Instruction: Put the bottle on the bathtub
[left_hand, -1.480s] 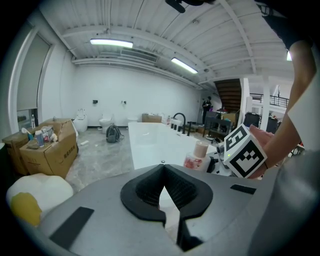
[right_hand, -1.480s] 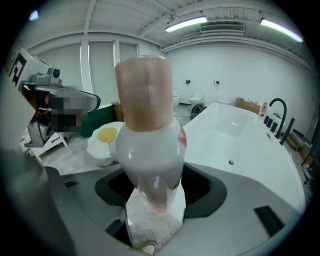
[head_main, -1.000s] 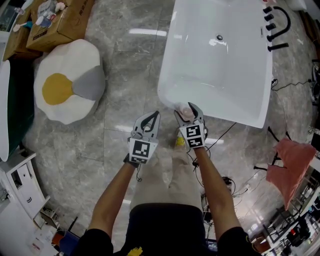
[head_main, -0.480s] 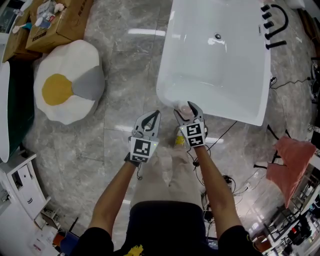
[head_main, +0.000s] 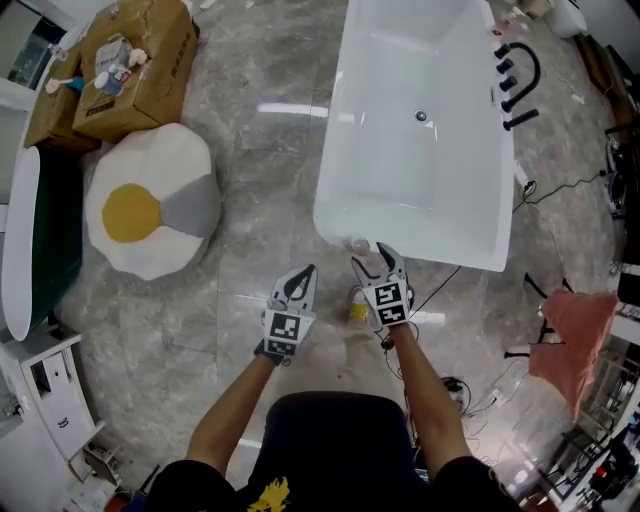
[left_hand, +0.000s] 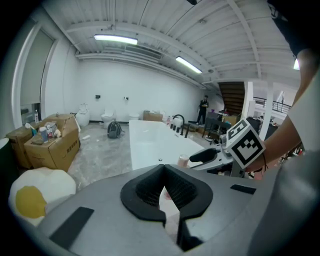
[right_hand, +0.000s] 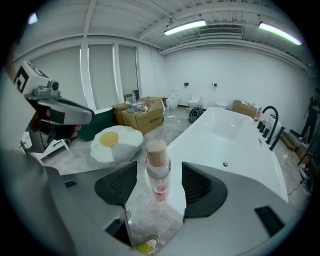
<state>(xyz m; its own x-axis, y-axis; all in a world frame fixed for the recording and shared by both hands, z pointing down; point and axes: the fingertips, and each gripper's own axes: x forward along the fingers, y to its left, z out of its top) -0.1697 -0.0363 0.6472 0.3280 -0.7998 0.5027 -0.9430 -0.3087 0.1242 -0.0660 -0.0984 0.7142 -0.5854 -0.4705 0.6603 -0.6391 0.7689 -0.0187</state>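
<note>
My right gripper (head_main: 372, 260) has its jaws wide apart, and the bottle (right_hand: 156, 167) stands upright in the gap, touching neither pad as far as I can see. It rests on the near corner rim of the bathtub (head_main: 395, 160), its long axis vertical, straight ahead of this gripper. I judge the placing done, so the next move is to back straight out. My left gripper (head_main: 305, 272) hangs beside, pads together and empty.
</note>
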